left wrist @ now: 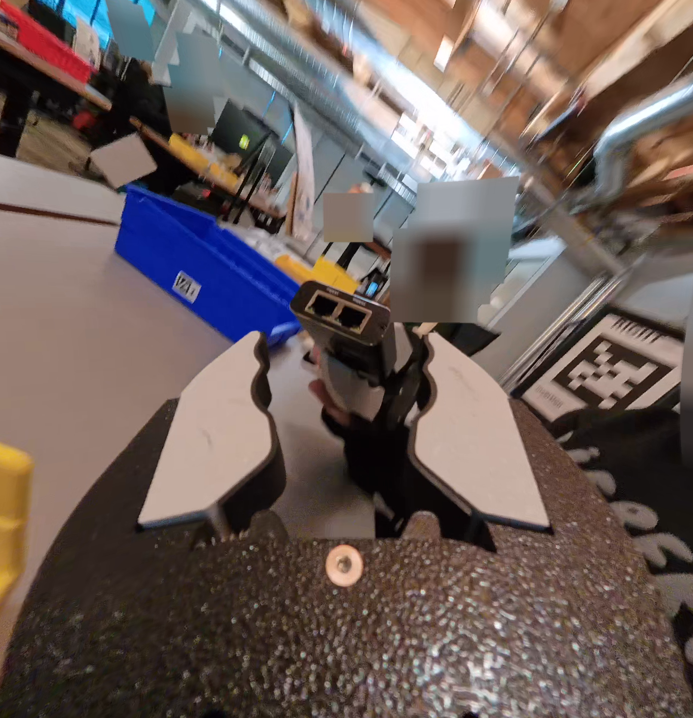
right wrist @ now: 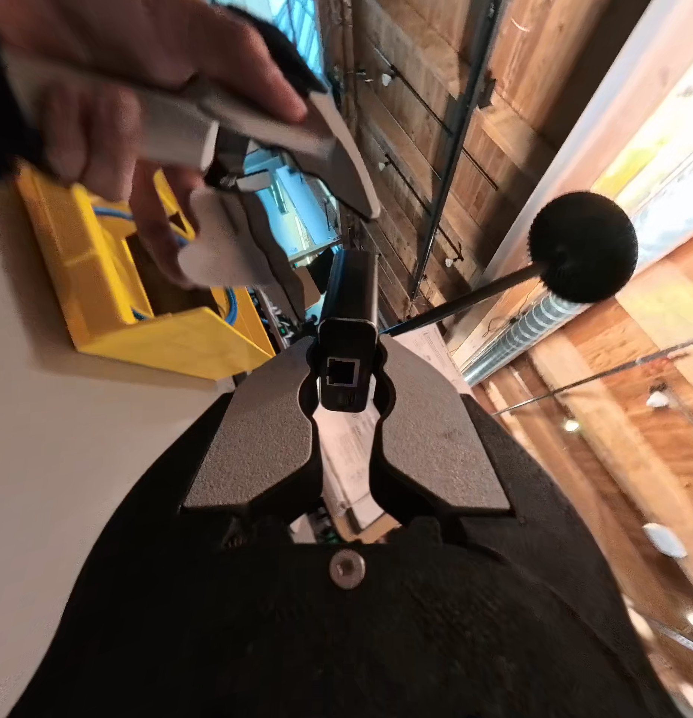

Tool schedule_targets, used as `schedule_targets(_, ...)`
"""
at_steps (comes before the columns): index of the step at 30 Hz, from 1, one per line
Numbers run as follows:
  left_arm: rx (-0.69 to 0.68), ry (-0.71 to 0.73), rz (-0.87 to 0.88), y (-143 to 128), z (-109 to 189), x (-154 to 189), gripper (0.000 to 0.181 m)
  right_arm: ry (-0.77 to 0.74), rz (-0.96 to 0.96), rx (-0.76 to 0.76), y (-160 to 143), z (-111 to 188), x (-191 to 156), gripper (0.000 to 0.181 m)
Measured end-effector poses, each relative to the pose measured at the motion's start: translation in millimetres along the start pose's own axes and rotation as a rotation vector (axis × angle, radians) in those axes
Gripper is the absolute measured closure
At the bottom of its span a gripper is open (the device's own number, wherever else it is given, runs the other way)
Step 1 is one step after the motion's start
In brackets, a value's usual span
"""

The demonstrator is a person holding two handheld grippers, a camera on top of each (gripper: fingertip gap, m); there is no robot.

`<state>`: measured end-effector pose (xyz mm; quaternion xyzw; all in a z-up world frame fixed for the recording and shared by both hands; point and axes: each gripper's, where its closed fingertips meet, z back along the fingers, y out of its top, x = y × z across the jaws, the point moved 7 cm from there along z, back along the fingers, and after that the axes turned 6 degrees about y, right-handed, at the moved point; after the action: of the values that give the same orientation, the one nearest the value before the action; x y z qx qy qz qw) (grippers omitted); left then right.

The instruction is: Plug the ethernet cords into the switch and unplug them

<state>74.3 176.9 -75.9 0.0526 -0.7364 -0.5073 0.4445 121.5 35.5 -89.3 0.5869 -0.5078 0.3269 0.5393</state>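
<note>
The switch (left wrist: 341,314) is a small black box, held up in the air, with two empty ports facing my left gripper. My left gripper (left wrist: 343,342) is open and empty, its fingers spread on either side of the switch and short of it. My right gripper (right wrist: 345,344) is shut on the switch (right wrist: 343,373); the near end shows one empty port. In the left wrist view the right gripper's fingers (left wrist: 349,380) clamp the box from below. Blue ethernet cords (right wrist: 104,211) lie in a yellow bin (right wrist: 104,272). No cord is in either gripper.
A grey table (left wrist: 65,349) carries a blue bin (left wrist: 205,264) at the back and a yellow bin (left wrist: 3,524) at the near left. A black-and-white marker board (left wrist: 609,373) stands at the right. A black foam ball on a rod (right wrist: 582,246) sticks out beyond the switch.
</note>
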Motion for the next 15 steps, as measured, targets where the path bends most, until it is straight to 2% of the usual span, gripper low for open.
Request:
schedule_targets(2, -0.142, 0.044, -0.008, -5, 5, 1, 0.110, 0.045, 0.115, -0.009, -2, 3, -3, 0.157)
schedule_targets(4, -0.231, 0.014, 0.060, -9, 8, 3, 0.113, 0.067, 0.281, -0.042, -1, 4, -8, 0.157)
schedule_targets(8, -0.279, -0.014, 0.203, -17, 6, -5, 0.142, 0.113, 0.458, -0.038, 11, 2, -21, 0.157)
schedule_targets(11, -0.369, -0.048, 0.251, -29, 1, -9, 0.143, 0.166, 0.516, -0.012, 20, 0, -32, 0.157)
schedule_targets(15, -0.363, -0.050, 0.228, -33, -1, -16, 0.149, 0.185, 0.457, -0.009, 14, 0, -34, 0.155)
